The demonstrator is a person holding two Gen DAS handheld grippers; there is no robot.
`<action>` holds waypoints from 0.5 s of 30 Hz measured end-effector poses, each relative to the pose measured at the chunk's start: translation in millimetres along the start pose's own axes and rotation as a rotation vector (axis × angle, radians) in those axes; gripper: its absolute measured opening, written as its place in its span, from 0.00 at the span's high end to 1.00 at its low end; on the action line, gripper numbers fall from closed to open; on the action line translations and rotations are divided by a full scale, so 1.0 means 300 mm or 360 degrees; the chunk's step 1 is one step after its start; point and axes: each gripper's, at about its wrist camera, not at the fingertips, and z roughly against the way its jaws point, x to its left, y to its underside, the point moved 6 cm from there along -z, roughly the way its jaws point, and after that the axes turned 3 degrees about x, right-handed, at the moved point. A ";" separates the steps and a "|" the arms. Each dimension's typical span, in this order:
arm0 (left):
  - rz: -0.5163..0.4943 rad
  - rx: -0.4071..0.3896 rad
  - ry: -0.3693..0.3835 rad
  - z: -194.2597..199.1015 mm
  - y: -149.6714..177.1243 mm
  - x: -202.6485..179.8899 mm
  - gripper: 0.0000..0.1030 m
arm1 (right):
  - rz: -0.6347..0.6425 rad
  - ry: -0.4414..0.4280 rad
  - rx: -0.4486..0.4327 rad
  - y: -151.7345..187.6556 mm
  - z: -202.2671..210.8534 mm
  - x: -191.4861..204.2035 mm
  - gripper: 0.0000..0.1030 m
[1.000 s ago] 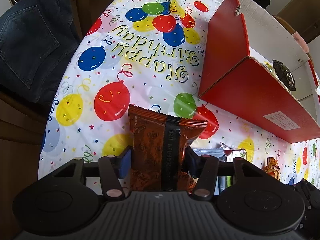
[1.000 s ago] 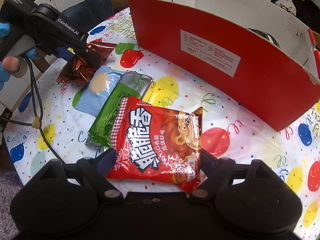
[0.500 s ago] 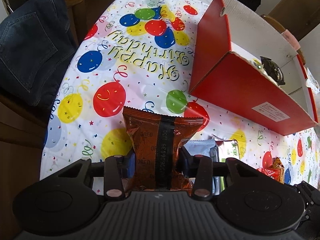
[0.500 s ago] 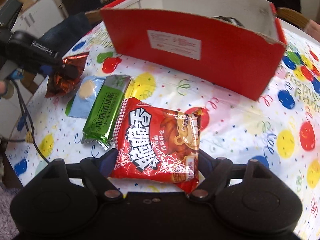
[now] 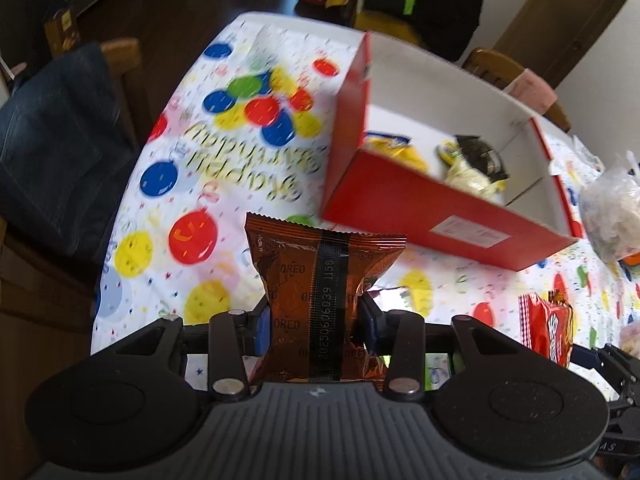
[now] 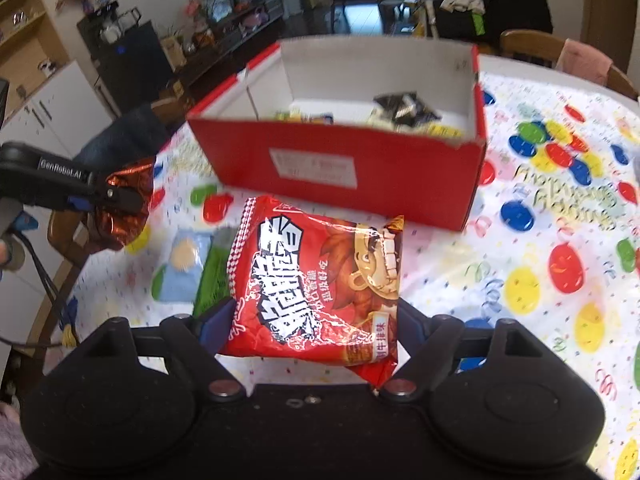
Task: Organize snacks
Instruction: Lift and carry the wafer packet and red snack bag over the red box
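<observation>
Both packets now lifted nearer the red box [image 6: 336, 160]: left hand-held gripper [image 5: 316, 320] clamps the brown Oreo packet [image 5: 320, 280], right hand-held gripper [image 6: 312, 320] the red snack bag [image 6: 316, 284]

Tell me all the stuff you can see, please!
Shiny brown foil cookie packet: one, brown, clamped in the left gripper above the table.
Red crinkly snack bag: one, red, clamped in the right gripper above the table.
Red cardboard box: one, red outside, white inside, on the table, several snacks inside.
Pale blue snack packet: one, blue, on the tablecloth.
Green snack packet: one, green, beside the blue one.
Balloon-print birthday tablecloth: one, many-coloured, covering the table.
Left gripper: one, black, blue pads.
Right gripper: one, black, blue pads.
</observation>
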 end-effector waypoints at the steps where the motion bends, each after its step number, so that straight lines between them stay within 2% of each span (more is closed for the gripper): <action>1: -0.0016 -0.0011 0.0004 0.009 -0.006 -0.012 0.60 | -0.0003 0.0003 -0.0020 -0.012 0.014 -0.001 0.21; 9: -0.0097 -0.0088 0.0037 0.066 -0.062 -0.089 0.60 | -0.0004 0.0047 -0.0162 -0.130 0.099 -0.010 0.21; 15: -0.0151 -0.0136 0.0038 0.091 -0.118 -0.142 0.60 | -0.0005 0.0090 -0.0220 -0.218 0.109 -0.032 0.21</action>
